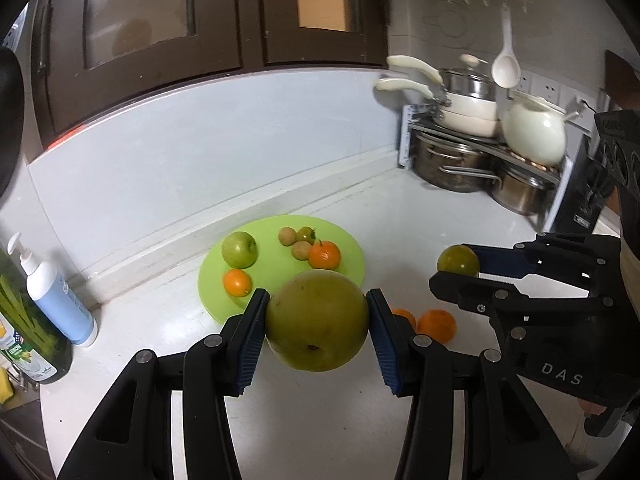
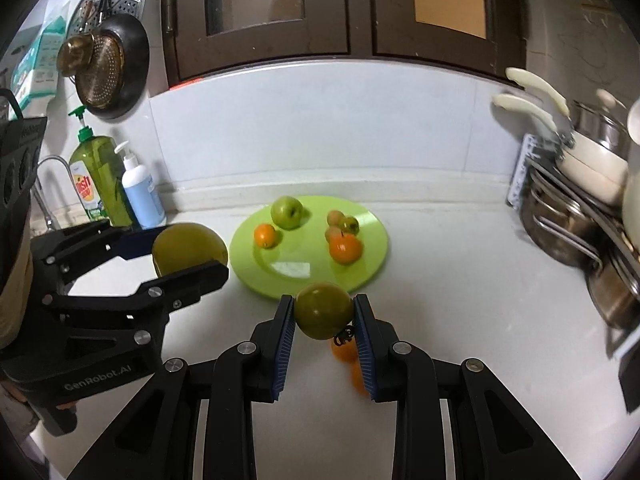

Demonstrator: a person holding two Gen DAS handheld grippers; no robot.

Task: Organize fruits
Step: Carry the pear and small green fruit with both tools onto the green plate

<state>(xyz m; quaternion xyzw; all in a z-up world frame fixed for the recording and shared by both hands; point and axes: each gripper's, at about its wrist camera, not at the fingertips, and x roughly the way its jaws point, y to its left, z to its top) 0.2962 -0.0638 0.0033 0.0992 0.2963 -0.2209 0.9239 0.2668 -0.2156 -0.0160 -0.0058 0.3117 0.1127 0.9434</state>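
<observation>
2 gripped fruits (image 1: 317, 321) (plate (image 1: 352, 276) near)

At the right edge of the left wrist view the right gripper (image 1: 460, 270) body shows "DAS", the left gripper (image 2: 188, 258) at lower left of the right wrist view reads "GenRobot.AI", and the green dish soap bottle (image 2: 98, 182) at left carries "dish", with "LEMON" on its label in the left wrist view.

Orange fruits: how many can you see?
4. Two on the green plate: a small one and a bigger one. Two on the counter. More may be hidden.
</observation>
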